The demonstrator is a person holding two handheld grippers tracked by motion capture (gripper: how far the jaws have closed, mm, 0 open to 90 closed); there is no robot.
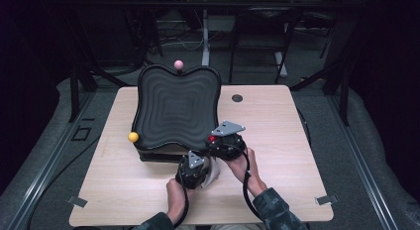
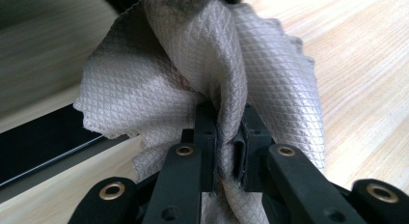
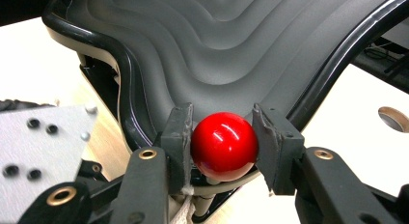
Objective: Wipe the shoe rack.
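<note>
A dark ridged tilting board (image 1: 177, 108) stands on the wooden table (image 1: 277, 136), with ball knobs at its corners: pink (image 1: 179, 65) at the back, yellow (image 1: 133, 137) at the front left, red (image 1: 212, 139) at the front right. My right gripper (image 1: 218, 141) is shut on the red ball (image 3: 224, 146) at the board's black rim (image 3: 120, 108). My left gripper (image 1: 197, 171) sits just in front of the board and is shut on a bunched grey waffle-weave cloth (image 2: 202, 74), which fans out above the jaws; the cloth (image 1: 214, 174) hangs at its right side.
A round cable hole (image 1: 237, 98) lies in the tabletop right of the board. Bare wood stretches to the right and front left. Table edges are taped at the front corners (image 1: 324, 200). Dark frames and a desk stand behind.
</note>
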